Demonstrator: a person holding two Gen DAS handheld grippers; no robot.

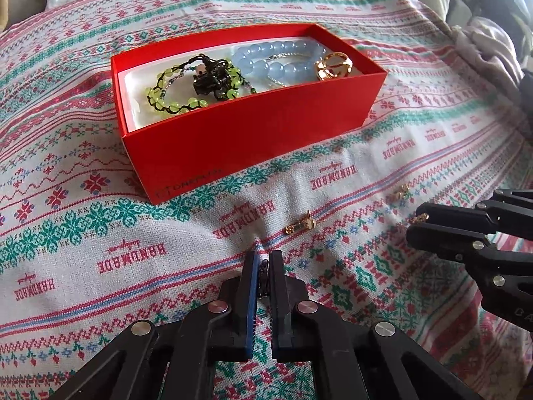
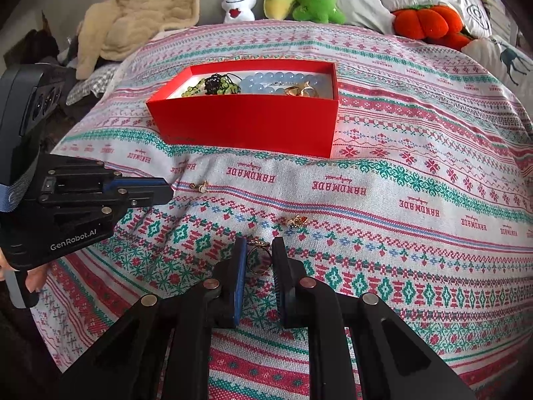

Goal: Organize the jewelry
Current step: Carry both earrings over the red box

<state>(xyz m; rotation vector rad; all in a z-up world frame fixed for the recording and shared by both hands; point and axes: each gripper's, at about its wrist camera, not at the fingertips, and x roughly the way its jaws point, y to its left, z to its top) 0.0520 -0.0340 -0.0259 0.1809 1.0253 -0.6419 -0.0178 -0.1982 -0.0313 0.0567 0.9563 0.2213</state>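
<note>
Gripping a gold ring [image 2: 259, 256] — right gripper [image 2: 259, 250] beside red box [image 2: 246, 126].

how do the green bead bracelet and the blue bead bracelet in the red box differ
The green bead bracelet has small yellow-green beads strung on dark cord; the blue bead bracelet has larger pale blue beads with no cord showing. The green lies toward the left end of the red box, the blue toward the right. Both rest inside on the white lining.

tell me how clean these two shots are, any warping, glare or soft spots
Left wrist view: fisheye bends the red box edges, blown-out light top right, the tablecloth sharp mid-frame. Right wrist view: dark vignette corners, cloth stripes bow strongly, the plush toys slightly soft, the left gripper casts little shadow.
</note>
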